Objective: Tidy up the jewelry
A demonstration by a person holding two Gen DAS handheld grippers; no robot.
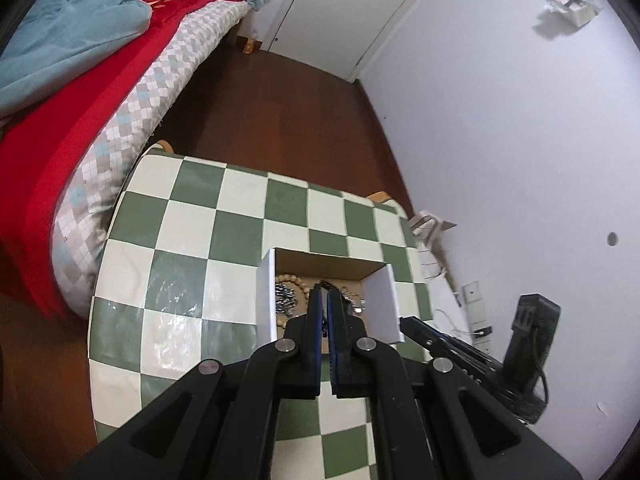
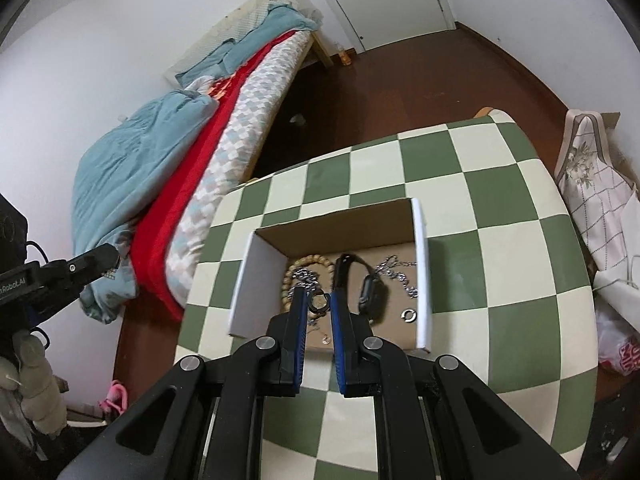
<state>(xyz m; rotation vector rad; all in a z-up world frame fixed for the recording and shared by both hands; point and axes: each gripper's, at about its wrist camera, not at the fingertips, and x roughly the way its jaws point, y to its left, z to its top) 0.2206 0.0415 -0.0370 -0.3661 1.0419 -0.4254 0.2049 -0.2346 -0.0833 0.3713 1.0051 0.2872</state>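
An open cardboard box [image 2: 328, 220] stands on the green-and-white checked table [image 2: 500, 200]. It holds a wooden bead bracelet [image 2: 308, 261], silver chains [image 2: 396, 270], a black watch [image 2: 370, 288] and a small ring [image 2: 409, 315]. My right gripper [image 2: 319, 301] is over the box, shut on a small silver ring [image 2: 319, 301]. My left gripper [image 1: 323, 288] is shut over the box [image 1: 328, 261], above the beads [image 1: 290, 280] and chains [image 1: 286, 298]; nothing shows between its fingers. The left gripper also shows at the left edge of the right wrist view [image 2: 96, 258].
A bed [image 1: 80, 100] with red and blue bedding stands left of the table. Wooden floor [image 1: 288, 112] and a white door [image 1: 340, 8] lie beyond. Bags and cloth [image 2: 592, 184] sit right of the table. A black charger [image 1: 532, 332] hangs by the wall.
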